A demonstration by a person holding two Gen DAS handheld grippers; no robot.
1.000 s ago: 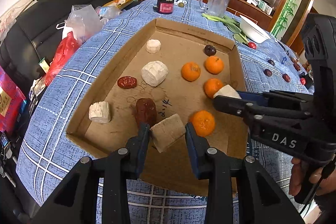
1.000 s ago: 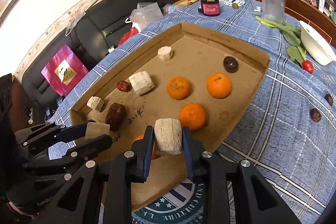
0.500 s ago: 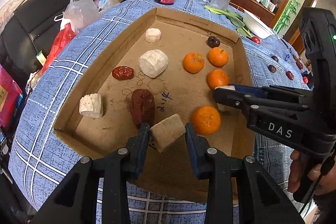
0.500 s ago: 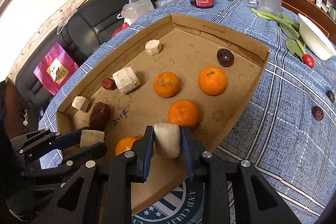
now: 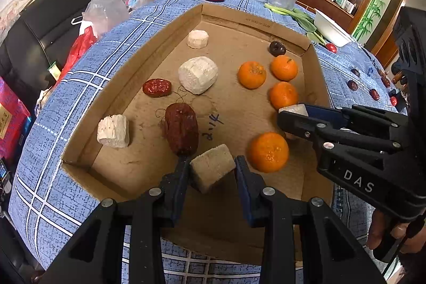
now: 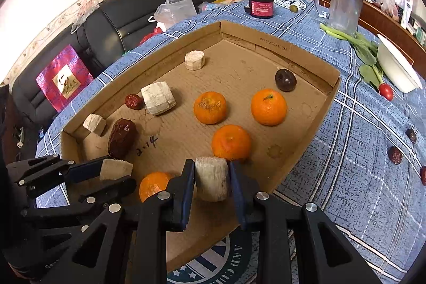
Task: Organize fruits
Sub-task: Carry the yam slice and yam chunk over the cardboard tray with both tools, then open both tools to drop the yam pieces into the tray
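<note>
**Left wrist view: both tongs loaded over the box**

Bottom centre, left gripper (image 5: 211,173) clenched on tan chunk (image 5: 213,171), hanging over near end of cardboard box (image 5: 127,76). Mid right, right gripper (image 5: 286,117) grasps pale chunk (image 5: 293,108), w/ an orange (image 5: 269,152) just below it in frame. Other white chunks lie farther, upper left, so left hand is nearer that group.

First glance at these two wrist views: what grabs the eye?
Each claw is shut on a pale chunk over the near end of the cardboard tray: the left claw on a tan block, the right claw on a whitish piece. Next come the four oranges clustered toward the tray's right, opposite the white chunks and red dates on its left.
</note>
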